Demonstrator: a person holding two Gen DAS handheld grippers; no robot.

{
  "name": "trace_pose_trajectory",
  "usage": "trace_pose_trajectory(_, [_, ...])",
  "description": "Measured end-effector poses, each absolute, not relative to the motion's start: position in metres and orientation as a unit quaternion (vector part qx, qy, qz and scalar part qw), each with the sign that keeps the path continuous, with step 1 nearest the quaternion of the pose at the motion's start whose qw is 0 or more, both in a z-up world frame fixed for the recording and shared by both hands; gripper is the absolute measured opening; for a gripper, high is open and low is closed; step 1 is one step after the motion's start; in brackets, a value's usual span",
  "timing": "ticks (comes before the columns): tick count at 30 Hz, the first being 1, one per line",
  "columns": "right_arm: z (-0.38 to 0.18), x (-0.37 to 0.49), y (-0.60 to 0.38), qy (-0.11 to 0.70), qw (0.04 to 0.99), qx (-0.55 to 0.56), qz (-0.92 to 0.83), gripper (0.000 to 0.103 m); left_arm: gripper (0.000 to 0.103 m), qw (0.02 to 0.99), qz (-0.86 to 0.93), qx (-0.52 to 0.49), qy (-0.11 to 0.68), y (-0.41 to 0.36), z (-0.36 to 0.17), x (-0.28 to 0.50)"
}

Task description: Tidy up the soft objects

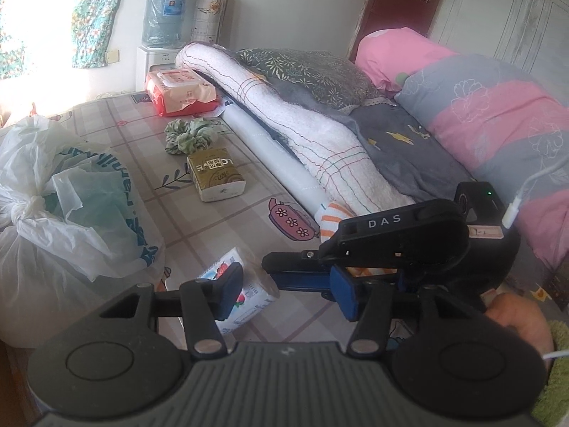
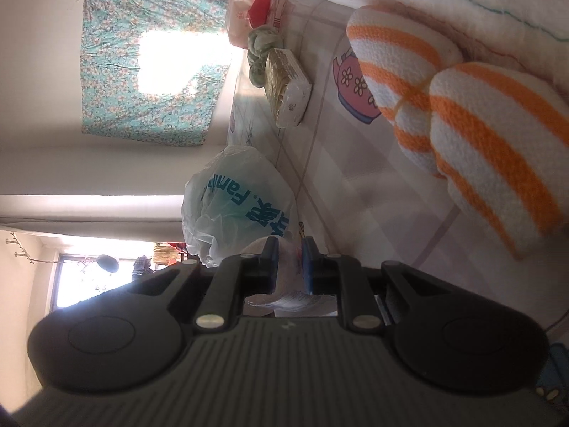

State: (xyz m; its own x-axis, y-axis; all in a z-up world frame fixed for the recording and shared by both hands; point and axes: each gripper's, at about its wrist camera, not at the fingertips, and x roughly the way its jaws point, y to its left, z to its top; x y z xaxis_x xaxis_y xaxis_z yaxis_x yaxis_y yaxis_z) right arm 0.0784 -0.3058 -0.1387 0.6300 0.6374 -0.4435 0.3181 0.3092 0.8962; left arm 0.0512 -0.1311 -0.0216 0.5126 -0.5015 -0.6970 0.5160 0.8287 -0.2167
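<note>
My right gripper (image 2: 288, 267) is turned on its side and shut on a small white tissue pack with strawberry print (image 2: 290, 286); the pack also shows in the left wrist view (image 1: 249, 290), lying on the patterned bed sheet (image 1: 220, 220). My left gripper (image 1: 284, 290) is open, its jaws on either side of the right gripper's fingers and the pack. An orange-and-white striped knitted soft item (image 2: 462, 124) lies just past the right gripper, and its end shows in the left wrist view (image 1: 332, 219). A green scrunchie (image 1: 188, 135) and a gold tissue pack (image 1: 216, 174) lie farther away.
A tied white plastic bag (image 1: 60, 199) sits at the left. A red wet-wipes pack (image 1: 181, 90) lies at the far end. A rolled white towel (image 1: 284, 114), a white tube (image 1: 274, 153), a grey pillow (image 1: 313, 71) and a pink-grey quilt (image 1: 498, 114) line the right.
</note>
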Motion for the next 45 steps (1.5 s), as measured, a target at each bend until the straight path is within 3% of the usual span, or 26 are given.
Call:
trace_pose_trajectory(10, [-0.104,0.060,-0.317,0.409,0.790,0.454,0.039,0.016,0.057,0.874,-0.304,0.024,0.379,-0.127,-0.015,0.035])
trace_pose_trajectory(14, [-0.094,0.063,-0.306,0.413,0.800,0.431,0.061,0.031,0.057,0.879,-0.282,0.023,0.384,-0.114,-0.018,0.040])
trace_pose_trajectory(17, [-0.094,0.072,-0.296,0.427,0.801,0.415,0.069,0.033,0.057,0.876,-0.284,0.019,0.390,-0.114,-0.025,0.044])
trace_pose_trajectory(25, [-0.119,0.079,-0.298,0.434,0.750,0.494,0.077,0.034,0.054,0.869,-0.293,0.013,0.400,-0.119,-0.036,0.042])
trace_pose_trajectory(45, [-0.156,0.074,-0.297,0.435,0.652,0.612,0.102,0.039,0.059,0.889,-0.282,0.028,0.361,-0.121,-0.026,0.027])
